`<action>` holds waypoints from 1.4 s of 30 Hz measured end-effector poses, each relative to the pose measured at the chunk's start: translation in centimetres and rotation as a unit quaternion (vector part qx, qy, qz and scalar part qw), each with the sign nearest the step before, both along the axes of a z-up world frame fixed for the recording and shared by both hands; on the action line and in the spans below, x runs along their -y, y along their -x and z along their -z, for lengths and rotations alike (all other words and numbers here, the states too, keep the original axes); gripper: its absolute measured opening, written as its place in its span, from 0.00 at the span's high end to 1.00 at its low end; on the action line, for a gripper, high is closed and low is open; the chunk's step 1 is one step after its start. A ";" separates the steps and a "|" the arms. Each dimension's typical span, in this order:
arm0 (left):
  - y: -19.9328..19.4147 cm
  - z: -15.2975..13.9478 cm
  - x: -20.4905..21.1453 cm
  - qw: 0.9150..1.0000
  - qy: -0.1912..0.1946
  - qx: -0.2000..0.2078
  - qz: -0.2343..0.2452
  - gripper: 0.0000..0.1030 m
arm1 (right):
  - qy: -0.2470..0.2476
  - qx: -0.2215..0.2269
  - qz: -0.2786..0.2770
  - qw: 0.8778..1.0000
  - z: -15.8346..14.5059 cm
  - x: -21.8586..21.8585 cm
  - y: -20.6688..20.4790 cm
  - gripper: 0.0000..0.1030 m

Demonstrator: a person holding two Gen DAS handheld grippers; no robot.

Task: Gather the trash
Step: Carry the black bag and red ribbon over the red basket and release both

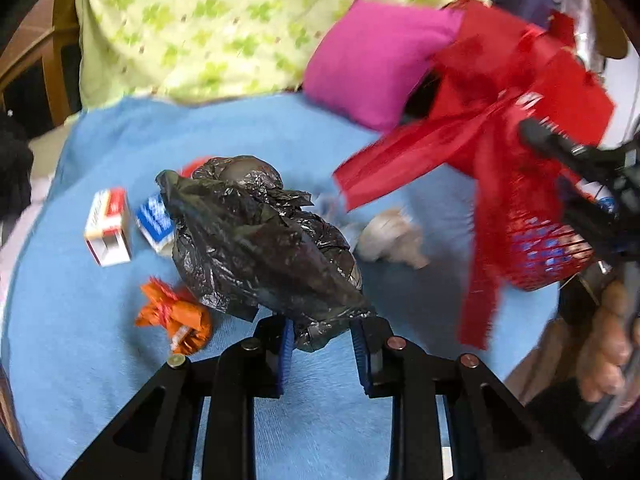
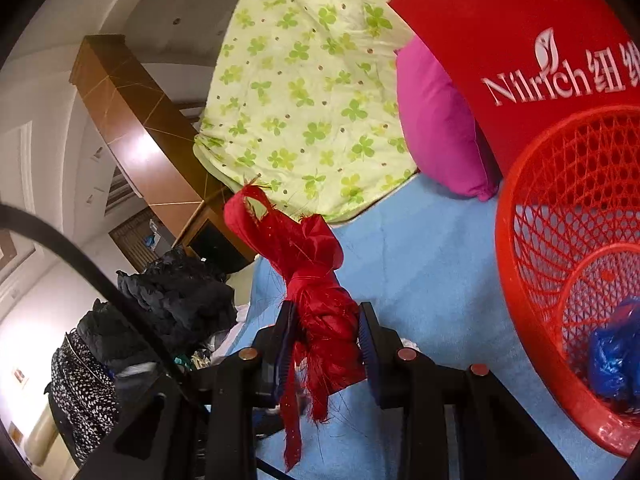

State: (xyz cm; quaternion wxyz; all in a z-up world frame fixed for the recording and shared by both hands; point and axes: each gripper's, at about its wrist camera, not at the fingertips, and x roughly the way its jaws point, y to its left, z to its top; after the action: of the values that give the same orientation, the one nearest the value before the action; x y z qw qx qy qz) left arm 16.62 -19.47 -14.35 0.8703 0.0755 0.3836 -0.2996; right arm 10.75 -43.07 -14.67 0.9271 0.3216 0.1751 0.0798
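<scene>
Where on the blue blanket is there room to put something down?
The blue blanket is bare just ahead of the left tool, and between the black bag and the green quilt. It is crowded left of the bag: two boxes and an orange wrapper.

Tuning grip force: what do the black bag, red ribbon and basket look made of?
Black bag: thin plastic film, glossy, finely crinkled. Red ribbon: probably satin-like woven fabric, shiny, with frayed threads at its ends. Basket: rigid red plastic, moulded lattice, smooth sheen.
</scene>
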 end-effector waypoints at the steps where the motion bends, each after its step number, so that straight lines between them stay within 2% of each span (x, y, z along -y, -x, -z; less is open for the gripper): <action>1: 0.6 -0.9 -0.1 1.000 0.002 0.010 0.003 0.73 | 0.004 0.006 0.001 1.000 -0.2 -0.1 0.3 0.68; 9: 3.6 -4.7 1.9 0.998 -0.032 0.056 0.008 0.73 | 0.028 0.038 0.018 0.999 -2.1 -0.4 2.6 0.68; 17: 6.7 -6.7 4.4 0.992 -0.061 0.111 0.020 0.73 | 0.049 0.058 0.057 0.995 -3.2 0.8 5.7 0.68; 26: 8.1 -8.2 7.0 0.987 -0.062 0.137 0.049 0.73 | 0.054 0.075 0.115 0.989 -3.7 3.5 9.5 0.68; 33: 9.4 -8.6 9.7 0.983 -0.062 0.148 0.086 0.73 | 0.038 0.084 0.154 0.984 -3.5 6.3 11.8 0.68; 42: 11.0 -9.5 12.6 0.976 -0.043 0.159 0.143 0.73 | 0.014 0.093 0.192 0.977 -3.2 9.1 14.4 0.68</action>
State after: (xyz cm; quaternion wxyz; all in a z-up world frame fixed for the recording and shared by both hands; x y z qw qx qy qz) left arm 5.65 -32.04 -4.83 0.8643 0.2138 0.2382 -0.3879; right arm -3.65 -52.17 -11.45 0.9418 0.3273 0.0242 -0.0730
